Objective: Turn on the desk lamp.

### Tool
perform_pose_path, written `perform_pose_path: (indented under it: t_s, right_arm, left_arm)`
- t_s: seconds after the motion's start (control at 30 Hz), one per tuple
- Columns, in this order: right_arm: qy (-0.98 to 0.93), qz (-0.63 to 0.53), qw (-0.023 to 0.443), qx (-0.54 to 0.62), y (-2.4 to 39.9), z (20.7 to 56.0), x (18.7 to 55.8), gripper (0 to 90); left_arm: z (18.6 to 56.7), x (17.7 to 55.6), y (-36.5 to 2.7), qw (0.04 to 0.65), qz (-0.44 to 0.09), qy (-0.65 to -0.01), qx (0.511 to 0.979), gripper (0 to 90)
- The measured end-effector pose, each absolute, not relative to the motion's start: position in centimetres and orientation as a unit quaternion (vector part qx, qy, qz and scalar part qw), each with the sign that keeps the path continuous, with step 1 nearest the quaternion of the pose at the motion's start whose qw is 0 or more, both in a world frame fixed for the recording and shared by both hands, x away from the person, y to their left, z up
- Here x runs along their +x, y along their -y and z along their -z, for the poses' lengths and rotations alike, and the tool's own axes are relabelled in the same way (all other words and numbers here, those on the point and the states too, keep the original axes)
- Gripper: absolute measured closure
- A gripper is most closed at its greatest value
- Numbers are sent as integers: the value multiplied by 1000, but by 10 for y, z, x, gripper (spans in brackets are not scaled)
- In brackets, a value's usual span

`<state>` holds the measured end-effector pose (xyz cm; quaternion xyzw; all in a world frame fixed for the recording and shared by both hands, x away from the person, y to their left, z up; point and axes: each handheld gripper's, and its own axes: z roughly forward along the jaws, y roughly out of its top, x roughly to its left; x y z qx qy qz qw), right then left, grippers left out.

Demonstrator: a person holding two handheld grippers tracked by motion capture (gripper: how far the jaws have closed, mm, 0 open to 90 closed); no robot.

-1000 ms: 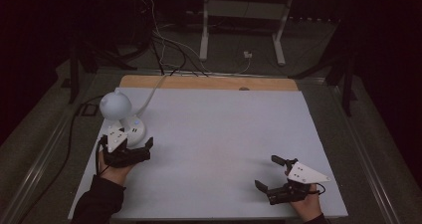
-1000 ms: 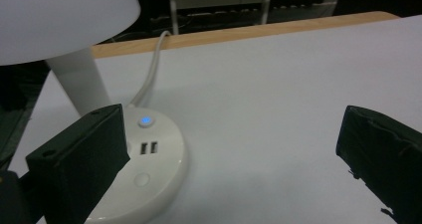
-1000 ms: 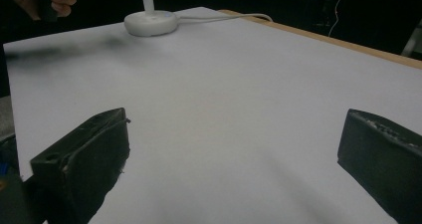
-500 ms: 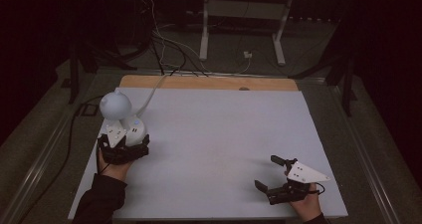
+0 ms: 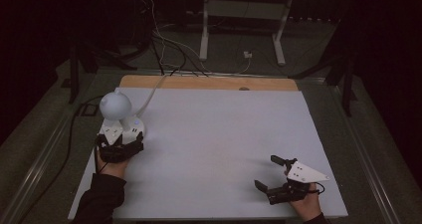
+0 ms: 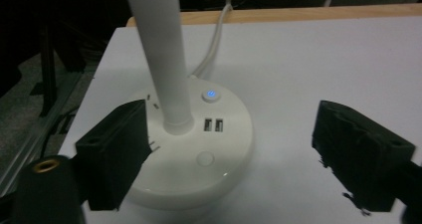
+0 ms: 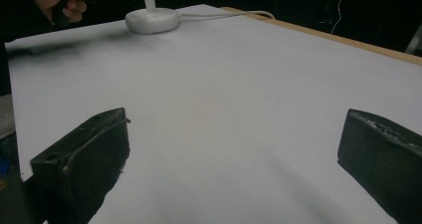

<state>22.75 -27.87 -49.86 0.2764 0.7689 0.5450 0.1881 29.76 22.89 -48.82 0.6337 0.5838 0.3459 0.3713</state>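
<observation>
A: From the high view, where does the work stand?

B: The white desk lamp with a round base and globe head (image 5: pixel 117 115) stands at the near-left part of the pale grey table top (image 5: pixel 224 134). The left gripper (image 5: pixel 121 136) sits right at the base. The right gripper (image 5: pixel 271 173) rests well apart at the near-right edge, jaws spread on nothing.

A: And the left gripper view?

B: The jaws stand apart but have just been closing in. One black jaw overlaps the left rim of the base; the other is clear of it on the right, over bare table. Between them lie a small lit blue button (image 6: pixel 210 94), two sockets and a plain round button (image 6: pixel 205 159). No pad presses anything yet, as far as I can tell; the left contact is dim.

A: The right gripper view?

B: Wide jaws over empty table, lamp base (image 7: pixel 152 20) far off with its white cable (image 7: pixel 224 14).

A: So?

B: Approach done; gripping or pressing the lamp is left.
</observation>
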Motion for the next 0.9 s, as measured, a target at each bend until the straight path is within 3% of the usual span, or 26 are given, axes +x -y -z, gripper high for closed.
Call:
perform_pose_path:
  t_s: [0.13,0.23,0.27,0.53,0.9]
  right_arm:
    - [-769,-545,185,277,279,499,228,0]
    - [-770,-544,186,277,279,499,228,0]
    - [-770,-544,186,277,279,499,228,0]
    - [-770,-545,183,276,279,499,228,0]
    - [-770,-546,181,277,279,499,228,0]
  left_arm:
    - [489,297,-230,365,-353,-587,631,243]
    - [489,297,-230,359,-360,-583,634,390]
    - [490,297,-230,358,-361,-583,634,390]
    - [492,298,-231,355,-360,-582,637,648]
    - [497,303,-238,354,-354,-571,651,876]
